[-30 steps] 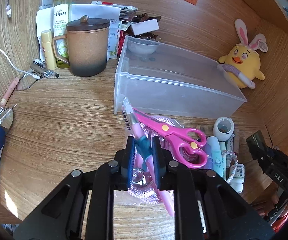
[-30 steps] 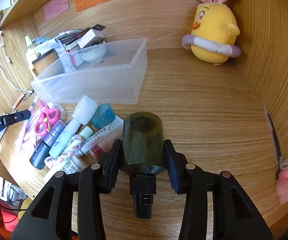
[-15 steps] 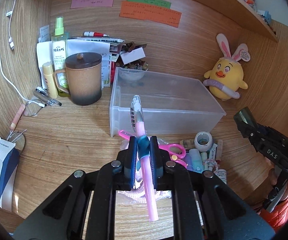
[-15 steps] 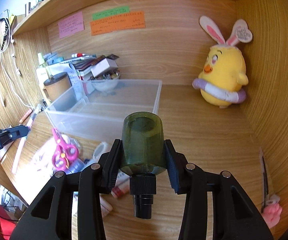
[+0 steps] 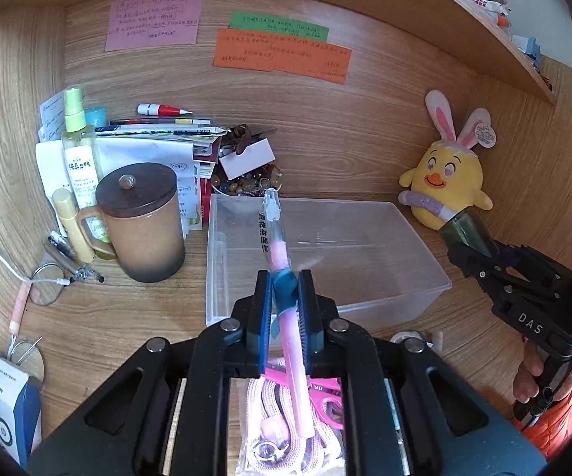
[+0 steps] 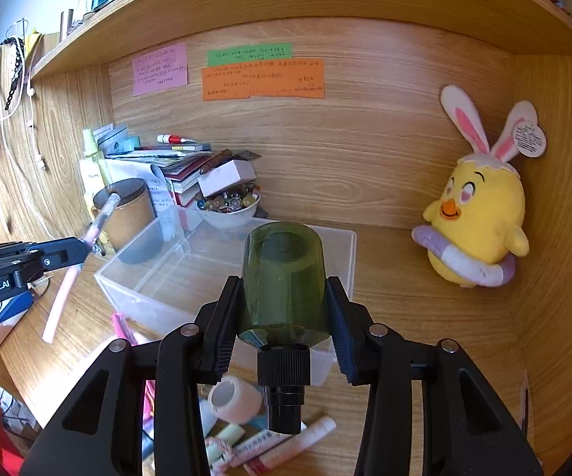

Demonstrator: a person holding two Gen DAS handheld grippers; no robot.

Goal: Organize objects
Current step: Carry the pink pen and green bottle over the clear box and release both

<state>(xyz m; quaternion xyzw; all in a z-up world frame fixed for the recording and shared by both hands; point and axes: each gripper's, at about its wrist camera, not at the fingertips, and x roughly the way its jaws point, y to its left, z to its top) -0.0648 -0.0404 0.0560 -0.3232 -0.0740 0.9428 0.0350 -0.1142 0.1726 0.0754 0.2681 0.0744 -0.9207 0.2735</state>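
Pink plastic pen with a clear cap and teal grip band [image 5: 282,273] sits pinched between the pads of the left gripper [image 5: 285,301], lifted off the desk and pointing at the clear rectangular plastic bin [image 5: 385,289]. Right gripper [image 6: 286,297] squeezes a dark green translucent bottle with a black screw cap [image 6: 284,277], cap toward the camera, also held up in the air in front of the bin's near edge. Bin looks empty, apart from whatever shows through its walls.

Step in hand, as I judge it: carry phase, both items picked and on the way to the bin. Next move calls for bringing each one over the rim, lowering inside, then letting go; the long pen probably needs laying flat along the bin's length, not dropped tip first.

Around: brown ceramic mug with a dark lid [image 5: 143,226] just left of the bin, white bowl of coloured beads [image 6: 228,208] touching or just behind its back left corner, stacked papers and a spray bottle behind those. Yellow plush chick with bunny ears [image 6: 476,222] stands well right, out of the way. Pink scissors [image 5: 317,392], a tape roll [image 6: 232,396] and tubes lie in front of the bin, waiting. Main risk: the two grippers crowding each other over the same opening, or the pen tip clipping the rim.
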